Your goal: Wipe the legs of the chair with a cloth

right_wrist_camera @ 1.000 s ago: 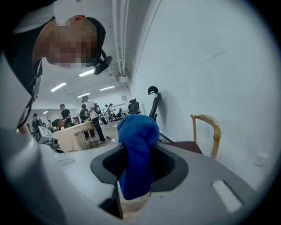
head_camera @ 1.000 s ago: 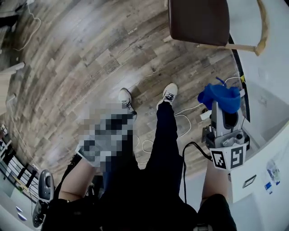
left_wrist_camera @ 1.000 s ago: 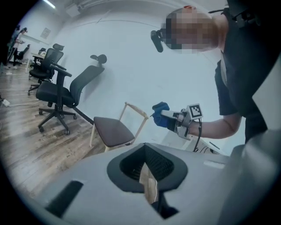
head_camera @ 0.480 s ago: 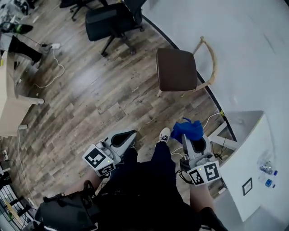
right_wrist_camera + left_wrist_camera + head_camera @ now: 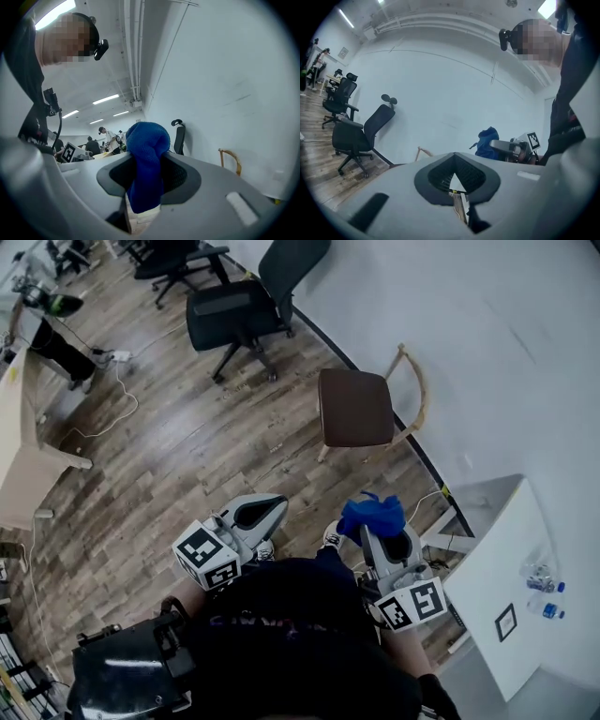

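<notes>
The wooden chair (image 5: 354,409) with a brown seat and a curved back rail stands by the white wall, one pale leg (image 5: 323,452) showing below the seat. My right gripper (image 5: 375,524) is shut on a bunched blue cloth (image 5: 370,513), a short way in front of the chair. In the right gripper view the cloth (image 5: 146,161) bulges up between the jaws of that gripper (image 5: 145,183), and the chair's back rail (image 5: 230,160) shows to the right. My left gripper (image 5: 270,509) is held beside it, shut and empty. In its own view the left gripper (image 5: 454,180) points toward the wall.
A black office chair (image 5: 239,307) stands further along the wall, with others behind it. A white cabinet (image 5: 497,582) is at the right, a wooden desk (image 5: 21,442) at the left. Cables (image 5: 103,404) lie on the plank floor. People stand in the distance.
The head view has lifted from the floor and feet toward the room. The left gripper has come into view. The right gripper still holds the cloth, and the chair now sits further off.
</notes>
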